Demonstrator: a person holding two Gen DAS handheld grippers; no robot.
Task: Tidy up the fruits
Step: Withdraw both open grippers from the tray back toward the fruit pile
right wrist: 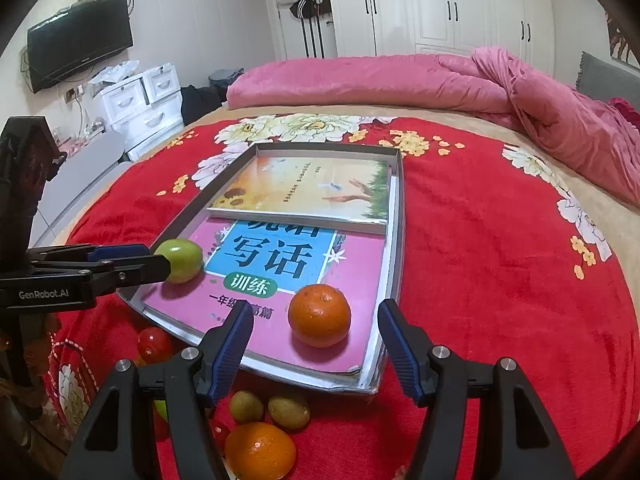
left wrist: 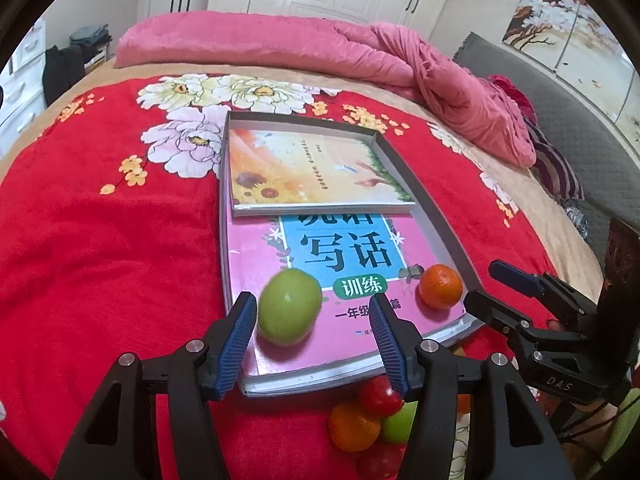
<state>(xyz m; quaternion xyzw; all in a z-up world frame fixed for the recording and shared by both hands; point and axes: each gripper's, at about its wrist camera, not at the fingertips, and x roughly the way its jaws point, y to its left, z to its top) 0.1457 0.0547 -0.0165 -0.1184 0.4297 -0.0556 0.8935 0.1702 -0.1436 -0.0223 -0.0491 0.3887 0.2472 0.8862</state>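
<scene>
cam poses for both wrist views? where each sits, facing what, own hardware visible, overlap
Left wrist: sits on the left gripper, low over the near edge of the tray, facing the far end of the bed; its open fingers flank the green apple; the right gripper shows side-on at right.
Right wrist: sits on the right gripper, same heading, further right; its open fingers flank the orange; the left gripper shows at left.
Shared: tray, pink book, apple, orange, loose fruit on the red blanket.
</scene>
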